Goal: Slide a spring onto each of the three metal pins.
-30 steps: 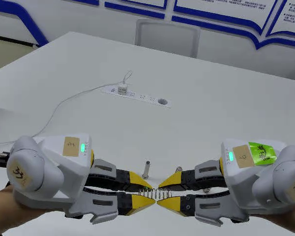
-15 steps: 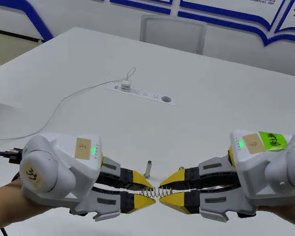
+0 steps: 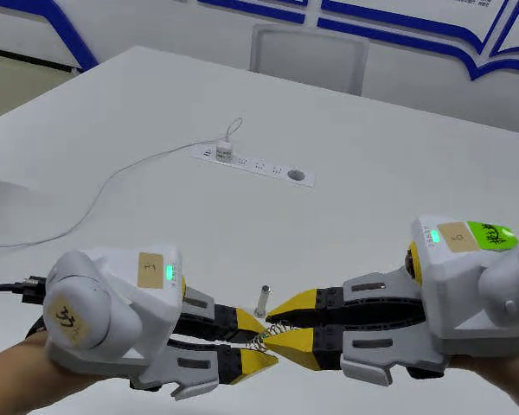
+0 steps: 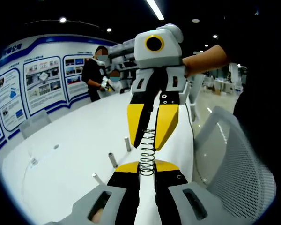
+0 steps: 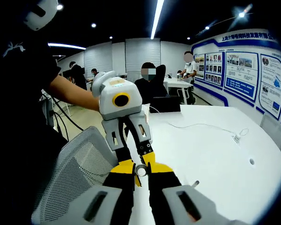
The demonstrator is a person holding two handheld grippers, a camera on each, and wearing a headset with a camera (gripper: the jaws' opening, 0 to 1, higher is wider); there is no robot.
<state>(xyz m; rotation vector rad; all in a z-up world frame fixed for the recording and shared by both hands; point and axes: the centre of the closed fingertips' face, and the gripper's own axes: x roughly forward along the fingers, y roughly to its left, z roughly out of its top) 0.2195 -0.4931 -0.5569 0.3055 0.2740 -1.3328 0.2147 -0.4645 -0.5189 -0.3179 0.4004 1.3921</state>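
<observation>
1. Progress: in the left gripper view three metal pins stand upright in a row on the white table (image 3: 372,207). From left to right they are the near pin (image 4: 97,178), the middle pin (image 4: 112,159) and the far pin (image 4: 127,143). All three look bare, so I judge that no pin has its spring yet and all three are left to do.
2. The left gripper (image 3: 264,342) has its jaws closed on one end of the spring (image 4: 147,152).
3. The spring hangs in the air between the two grippers, off the table. In the head view it is at about 6 o'clock from the one pin visible there and just beside it. It is aligned with no pin.
4. The right gripper (image 3: 271,325) faces the left one, tip to tip. Its jaws are closed on the other end of the spring. I judge that one gripper must let go before that end is free to go over a pin.
5. Room: towards 12 o'clock the table is wide and open. The power strip (image 3: 253,163) and its cable (image 3: 112,180) lie well apart from the pins, at about 11 o'clock.
6. Edge: the pins stand near the table's edge. In the left gripper view a mesh chair (image 4: 234,154) is past this edge, at 3 o'clock, so a dropped spring could roll off there.
</observation>
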